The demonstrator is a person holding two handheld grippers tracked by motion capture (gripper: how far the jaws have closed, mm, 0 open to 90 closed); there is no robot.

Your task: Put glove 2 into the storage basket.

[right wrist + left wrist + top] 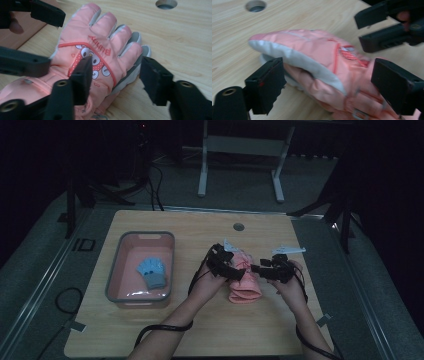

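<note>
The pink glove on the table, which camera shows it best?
The right gripper view: the pink glove lies flat with its fingers spread, and the cartoon patch and lettering are readable. The left gripper view shows it from the side, blurred. The high view shows a small, dim pink shape between the two grippers.

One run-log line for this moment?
pink gloves: stacked on table | left gripper: open, astride gloves | right gripper: open over gloves | blue gloves: in bin

Padded pink glove with grey-white palm trim (312, 62): lies on the pale wooden tabletop (237, 32), between the left gripper's (329, 85) spread black jaws. Second black two-jaw gripper (387, 27): beyond, upper right. Round table hole (256, 5): far left.
</note>
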